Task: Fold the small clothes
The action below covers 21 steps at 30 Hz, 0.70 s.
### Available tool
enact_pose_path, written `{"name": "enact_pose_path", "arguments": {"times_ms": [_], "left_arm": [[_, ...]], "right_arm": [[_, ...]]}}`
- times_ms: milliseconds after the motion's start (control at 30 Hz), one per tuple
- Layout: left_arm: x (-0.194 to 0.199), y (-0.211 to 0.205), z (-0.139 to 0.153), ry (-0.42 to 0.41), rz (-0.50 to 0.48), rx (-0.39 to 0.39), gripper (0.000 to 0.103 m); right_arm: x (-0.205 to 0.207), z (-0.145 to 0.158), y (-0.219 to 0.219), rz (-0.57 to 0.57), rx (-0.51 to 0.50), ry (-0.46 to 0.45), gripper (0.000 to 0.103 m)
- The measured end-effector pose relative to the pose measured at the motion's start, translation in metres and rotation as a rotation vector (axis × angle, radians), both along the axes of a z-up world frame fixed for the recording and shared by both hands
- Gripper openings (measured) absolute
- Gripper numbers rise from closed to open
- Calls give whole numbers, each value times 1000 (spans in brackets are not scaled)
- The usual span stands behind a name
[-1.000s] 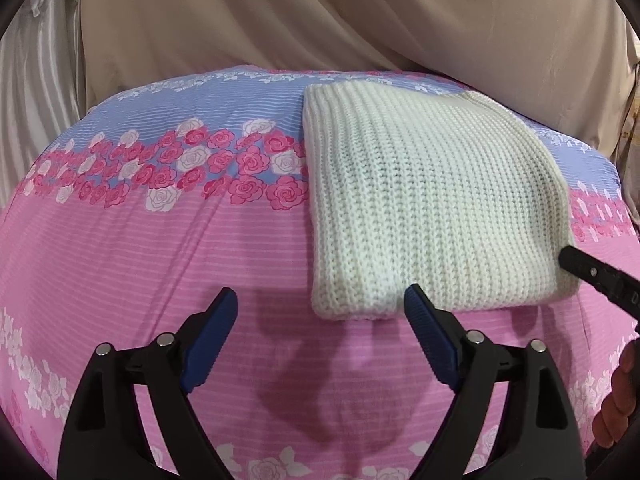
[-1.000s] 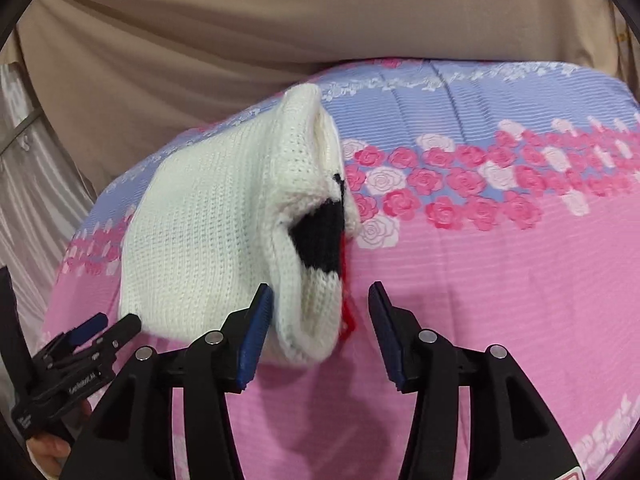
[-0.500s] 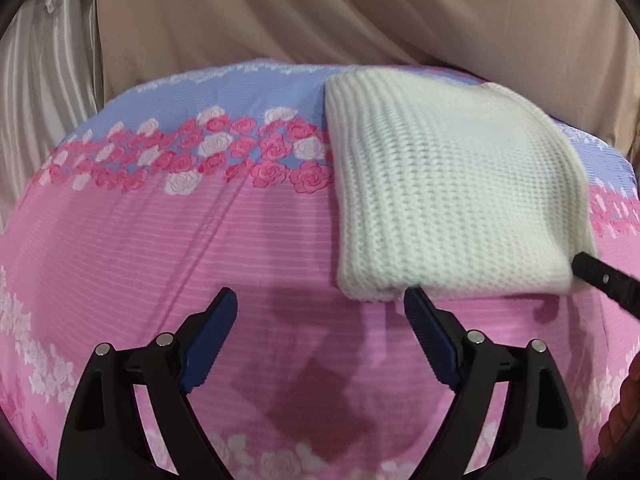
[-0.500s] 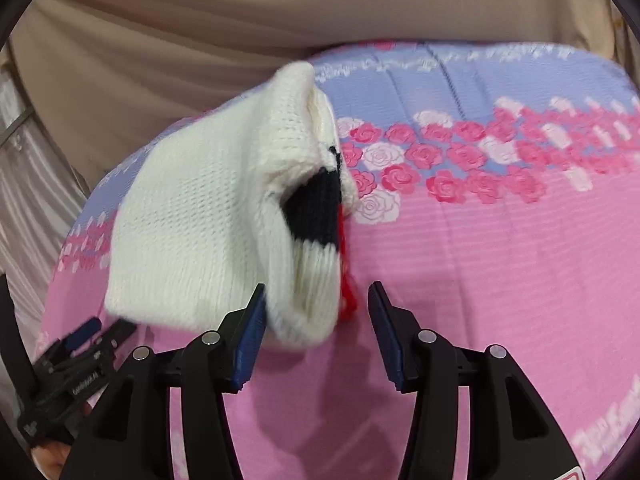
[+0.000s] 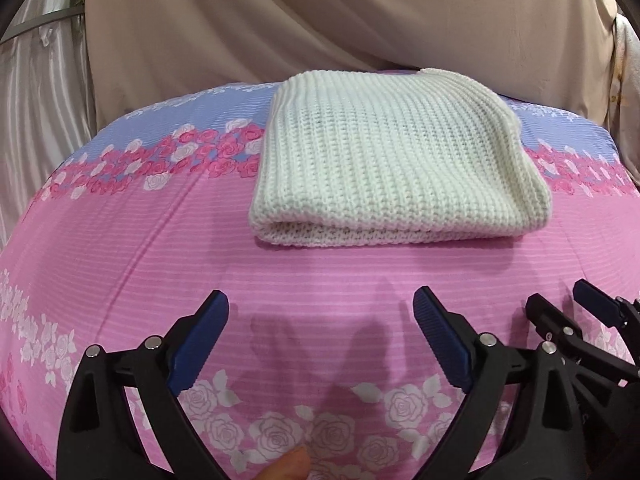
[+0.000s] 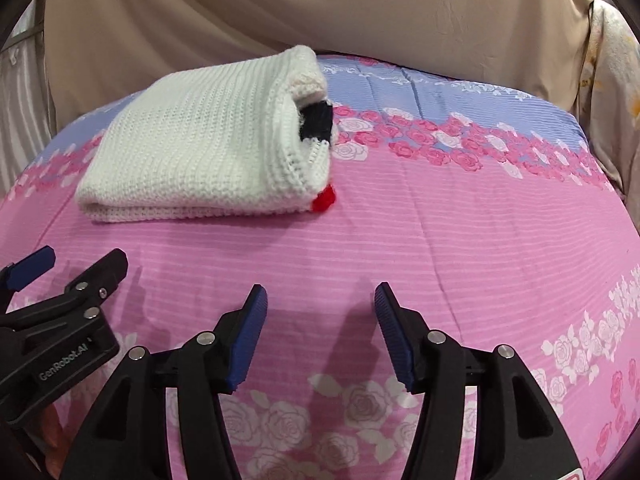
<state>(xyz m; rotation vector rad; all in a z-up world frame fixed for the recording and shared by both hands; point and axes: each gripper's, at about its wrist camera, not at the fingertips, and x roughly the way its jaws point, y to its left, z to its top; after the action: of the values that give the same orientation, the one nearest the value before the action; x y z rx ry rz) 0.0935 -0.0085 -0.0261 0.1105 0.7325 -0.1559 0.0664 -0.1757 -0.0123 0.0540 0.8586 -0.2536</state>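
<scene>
A white knitted garment (image 5: 392, 160) lies folded into a thick rectangle on the pink floral bedsheet (image 5: 160, 248). In the right wrist view the garment (image 6: 200, 148) shows a black patch and a red bit at its right open end. My left gripper (image 5: 320, 320) is open and empty, held back from the garment's near edge. My right gripper (image 6: 318, 312) is open and empty, near and to the right of the garment. Each gripper shows at the edge of the other's view: the right one (image 5: 560, 312), the left one (image 6: 76, 268).
A beige cloth backdrop (image 5: 320, 20) hangs behind the bed. Pale curtains (image 5: 36, 92) hang at the left. The sheet's blue band with roses (image 6: 460, 112) runs along the far side.
Both grippers have pulled back from the garment towards me. The right gripper let go of the garment's folded end, which now rests flat on the sheet.
</scene>
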Motion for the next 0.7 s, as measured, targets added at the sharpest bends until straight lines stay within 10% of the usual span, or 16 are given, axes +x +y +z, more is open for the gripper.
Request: {"name": "enact_pose_path", "arguments": {"times_ms": [700], "left_arm": [[-14,7,7,-68,118,-17,89]], "right_arm": [[-8,2,21,-27,-36,-23,64]]}}
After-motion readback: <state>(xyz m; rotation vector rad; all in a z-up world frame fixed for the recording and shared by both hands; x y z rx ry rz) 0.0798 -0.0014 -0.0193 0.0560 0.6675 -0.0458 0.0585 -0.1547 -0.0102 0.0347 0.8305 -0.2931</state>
